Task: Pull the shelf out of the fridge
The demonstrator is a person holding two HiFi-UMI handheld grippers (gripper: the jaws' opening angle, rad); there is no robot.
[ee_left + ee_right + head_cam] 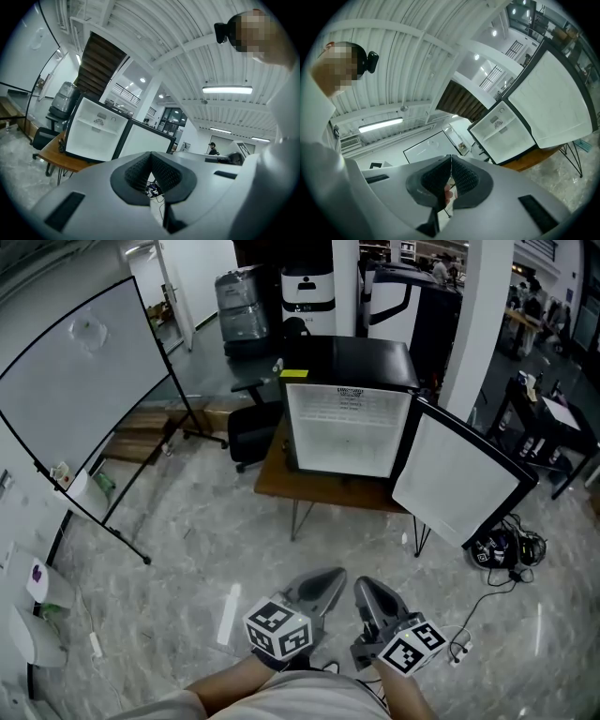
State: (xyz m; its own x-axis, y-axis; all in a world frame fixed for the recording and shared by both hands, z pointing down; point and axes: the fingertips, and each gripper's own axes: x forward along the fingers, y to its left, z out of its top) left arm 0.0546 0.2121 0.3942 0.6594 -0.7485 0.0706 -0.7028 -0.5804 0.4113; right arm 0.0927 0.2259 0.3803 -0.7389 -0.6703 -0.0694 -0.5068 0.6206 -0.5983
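A black mini fridge [347,362] stands on a small wooden table [323,491], some way ahead of me across the floor. Its door [459,479] hangs open to the right, showing the white inside. A white shelf [96,125] crosses the inside, and the right gripper view shows this shelf [507,125] too. Low in the head view, close to my body, my left gripper [323,589] and right gripper [370,594] sit side by side. Both are shut with nothing between the pads, far from the fridge. In its own view the left gripper [151,154] points level at the fridge, as does the right gripper [451,157].
A large whiteboard on a stand [84,381] leans at the left. A black office chair [253,432] sits beside the table. Cables and a dark bundle [502,549] lie on the floor under the open door. A white pillar [473,315] rises behind the fridge.
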